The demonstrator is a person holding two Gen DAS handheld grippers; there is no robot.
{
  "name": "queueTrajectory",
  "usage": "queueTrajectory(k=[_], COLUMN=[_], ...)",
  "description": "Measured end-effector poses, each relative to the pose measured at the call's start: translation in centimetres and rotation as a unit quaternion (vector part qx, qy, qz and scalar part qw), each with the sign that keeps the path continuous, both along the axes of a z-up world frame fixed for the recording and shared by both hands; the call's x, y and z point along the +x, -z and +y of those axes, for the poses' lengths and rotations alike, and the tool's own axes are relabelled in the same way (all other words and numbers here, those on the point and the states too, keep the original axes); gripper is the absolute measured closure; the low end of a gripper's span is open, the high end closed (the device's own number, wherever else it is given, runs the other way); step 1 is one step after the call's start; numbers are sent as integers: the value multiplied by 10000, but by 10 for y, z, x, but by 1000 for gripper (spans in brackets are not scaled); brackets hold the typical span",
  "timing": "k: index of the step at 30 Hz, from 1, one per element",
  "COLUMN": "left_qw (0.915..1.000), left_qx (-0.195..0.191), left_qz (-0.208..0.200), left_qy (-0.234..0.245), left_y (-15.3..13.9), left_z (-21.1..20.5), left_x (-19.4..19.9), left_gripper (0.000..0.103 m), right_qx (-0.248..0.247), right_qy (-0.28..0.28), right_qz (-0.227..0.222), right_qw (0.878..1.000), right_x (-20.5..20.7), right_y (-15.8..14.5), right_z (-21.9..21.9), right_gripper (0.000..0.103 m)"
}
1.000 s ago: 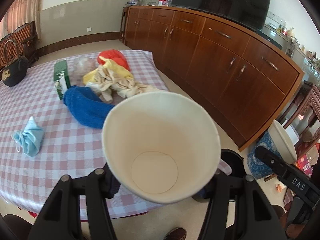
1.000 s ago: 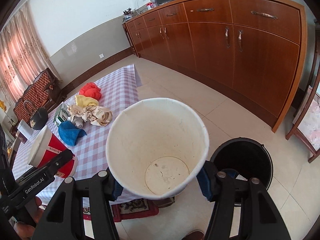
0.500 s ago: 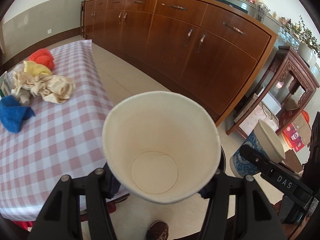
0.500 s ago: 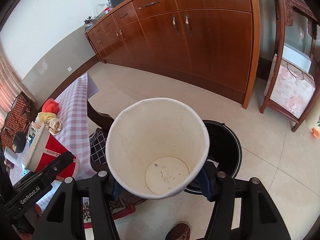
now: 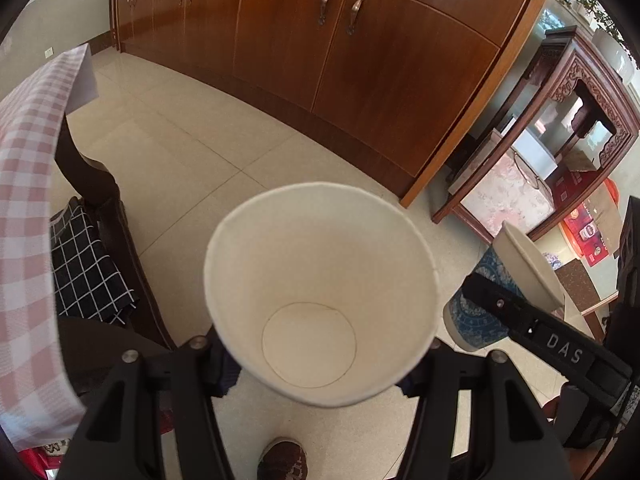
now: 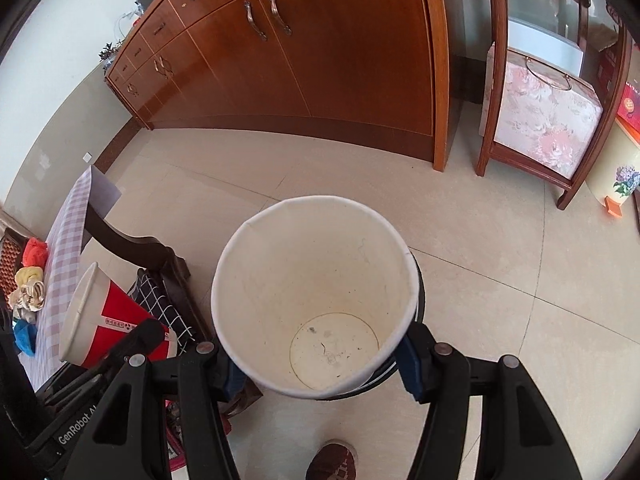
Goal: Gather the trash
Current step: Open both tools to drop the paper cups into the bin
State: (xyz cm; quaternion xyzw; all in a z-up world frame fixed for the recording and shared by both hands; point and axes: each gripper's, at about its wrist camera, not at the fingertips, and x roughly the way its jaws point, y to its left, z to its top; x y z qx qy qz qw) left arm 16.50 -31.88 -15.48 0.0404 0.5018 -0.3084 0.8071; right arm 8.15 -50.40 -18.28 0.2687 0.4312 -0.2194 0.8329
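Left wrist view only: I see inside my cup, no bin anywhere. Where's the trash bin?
Observer: The black bin shows in the right wrist view, just behind the stained cup that the right tongs grip; the cup hides most of it.
Operator: Anything in that cup?
Observer: No contents, only brownish stains and dark specks on its bottom.
Operator: My cup's outside?
Observer: The left tongs hold a red-and-white cup.

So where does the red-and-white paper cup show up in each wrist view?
Left wrist: the red-and-white paper cup fills the centre, mouth toward the camera, only its white inside showing, clamped in the left gripper.
Right wrist: at lower left, red side visible.
Shared landmark: the wooden sideboard, across the top of both views.
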Motion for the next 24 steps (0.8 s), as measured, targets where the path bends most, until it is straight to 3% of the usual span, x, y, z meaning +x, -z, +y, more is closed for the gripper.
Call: queueTrajectory(k=[12,15,18,24], left_qw=[9985,9981,9985,9995], left_qx=[286,282,286,313], left_qz=[465,534,457,4], left_qy=[97,87,53,-86], left_y=[39,44,43,25], left_z=[-25,-33,-36,-29], left_x=[15,20,22,21], left_gripper=[38,23,17,17], right_qx=[322,288,208,57], right_qy=[156,269,432,798], right_qz=[517,625,679,456], right_qw=[9980,9973,9965,9957], right_x=[34,38,36,20], right_y=[49,53,54,37], right_z=[-33,-38,-44,-52], right_gripper=[38,35,24,24])
